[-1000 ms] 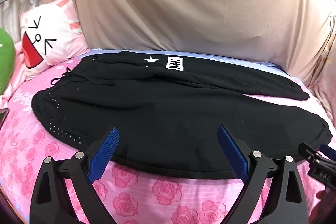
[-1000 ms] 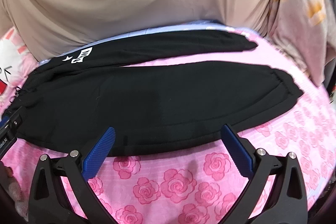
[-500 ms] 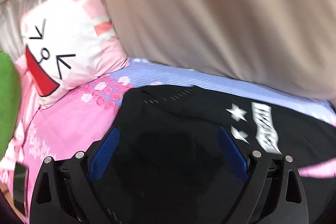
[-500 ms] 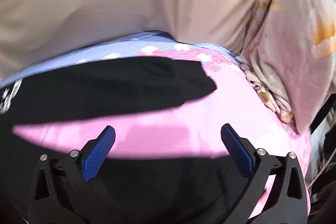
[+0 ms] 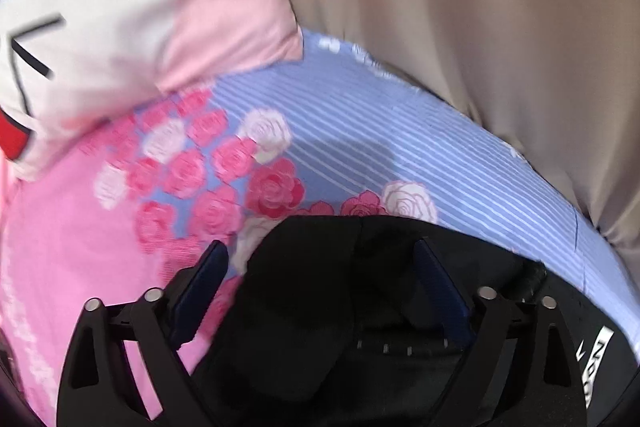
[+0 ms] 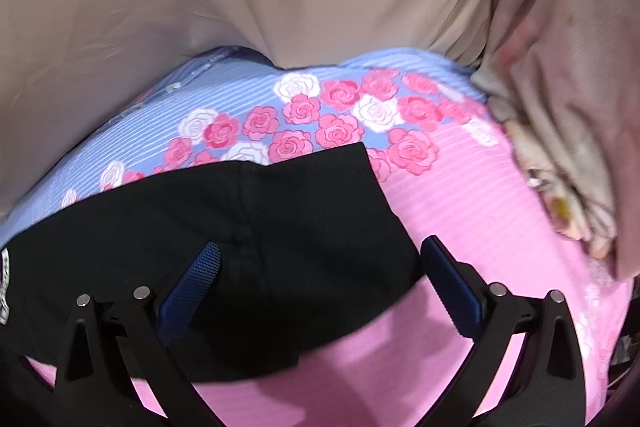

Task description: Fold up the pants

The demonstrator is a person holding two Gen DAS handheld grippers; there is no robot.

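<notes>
- While the left tongs (image 5: 320, 267) have just been closing, still wide, the black pants' (image 5: 312, 307) waist corner lies between them — ungripped.
- Right tongs (image 6: 320, 267) gape wide over a leg cuff (image 6: 320, 195) — nothing held.

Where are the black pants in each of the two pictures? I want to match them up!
Left wrist view: the black pants fill the bottom middle, their waist end lying between the open left claw fingers.
Right wrist view: the black pants lie across the lower left and middle, a leg end between the open right claw fingers.
Shared landmark: the rose bedsheet, blue-striped beyond the pants in both.
</notes>
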